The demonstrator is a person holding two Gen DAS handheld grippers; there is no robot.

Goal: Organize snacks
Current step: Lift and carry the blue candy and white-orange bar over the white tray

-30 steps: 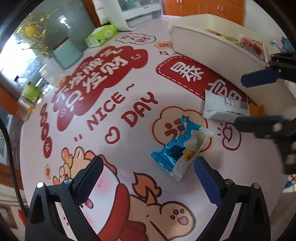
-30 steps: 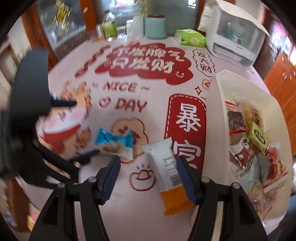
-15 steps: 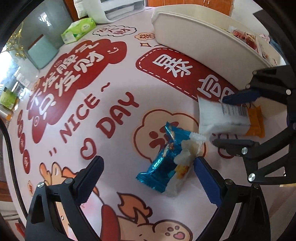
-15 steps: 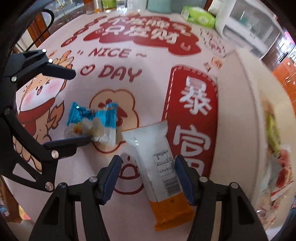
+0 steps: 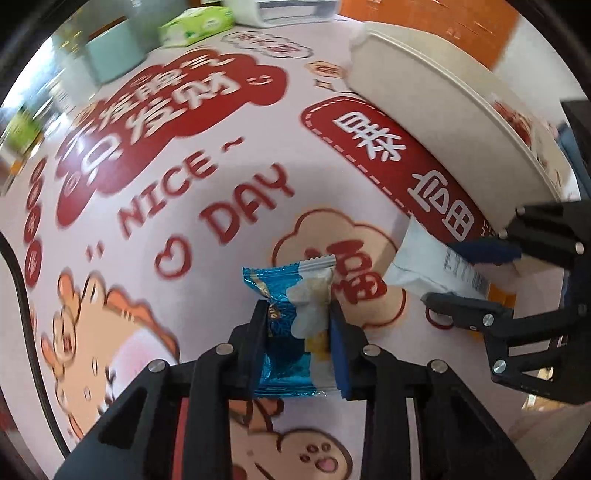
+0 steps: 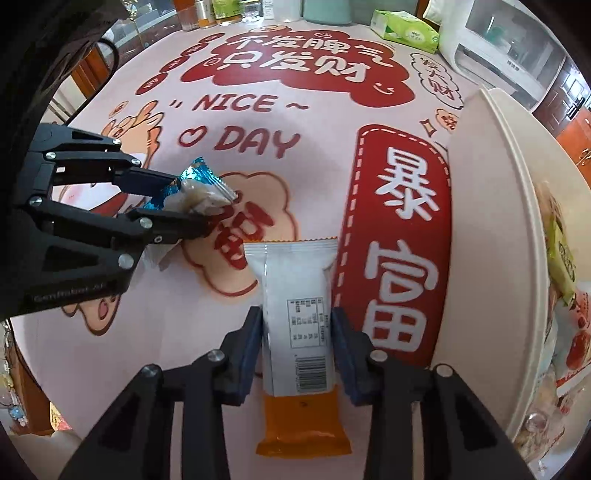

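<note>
My left gripper (image 5: 298, 314) is shut on a blue and white snack packet (image 5: 295, 332); the right wrist view shows this packet (image 6: 195, 188) between the left gripper's fingers (image 6: 173, 201), a little above the table. My right gripper (image 6: 297, 319) is shut on a white and orange snack packet (image 6: 295, 314) that lies flat on the tablecloth; it also shows in the left wrist view (image 5: 436, 269). A cream bin (image 6: 491, 229) holding several snacks stands just right of it.
The pink and red printed tablecloth (image 6: 258, 147) covers the table. A green tissue pack (image 6: 404, 35), a white appliance (image 6: 498, 51), a teal container (image 5: 114, 59) and bottles (image 6: 221, 11) stand at the far edge. The table's near edge runs behind both grippers.
Both grippers have closed: the left on the blue packet, the right on the white and orange packet. The blue packet has turned and come off the cloth.
</note>
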